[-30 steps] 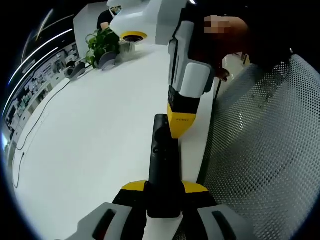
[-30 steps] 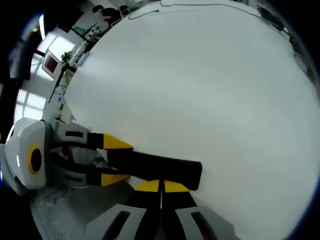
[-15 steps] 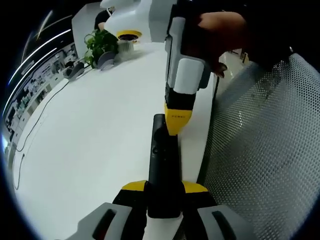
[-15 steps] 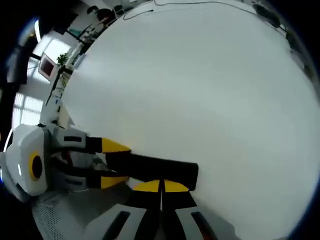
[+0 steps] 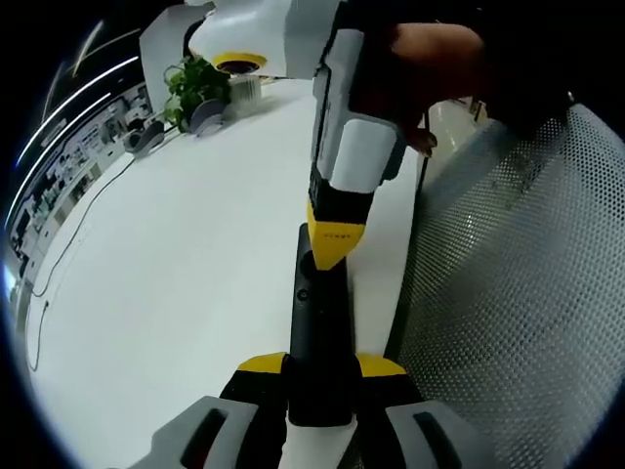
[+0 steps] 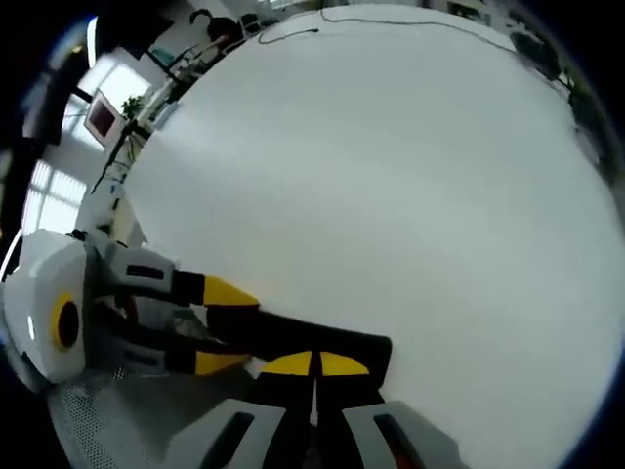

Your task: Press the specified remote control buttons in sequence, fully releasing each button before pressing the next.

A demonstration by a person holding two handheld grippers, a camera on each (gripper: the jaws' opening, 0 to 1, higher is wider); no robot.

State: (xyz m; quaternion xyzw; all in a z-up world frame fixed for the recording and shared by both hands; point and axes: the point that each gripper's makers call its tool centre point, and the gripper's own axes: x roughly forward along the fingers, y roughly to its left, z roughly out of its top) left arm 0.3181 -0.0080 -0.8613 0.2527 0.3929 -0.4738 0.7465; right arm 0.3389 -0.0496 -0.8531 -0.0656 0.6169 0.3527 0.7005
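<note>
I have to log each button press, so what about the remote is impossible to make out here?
- Left gripper view: the remote's far end sits under the right tool's yellow tips, so contact is unclear.
- Same view: button markings are too small to read.
- Right gripper view: the remote shows edge-on, partly behind the closed tips.

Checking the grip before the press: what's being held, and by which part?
The left gripper holds the black remote by its near end, jaws on its two sides. The right gripper, shut, holds nothing; its tip is over the remote's far end.

Remote (image 5: 314,332) on table (image 5: 176,264) (left of chair (image 5: 518,293)) —
</note>
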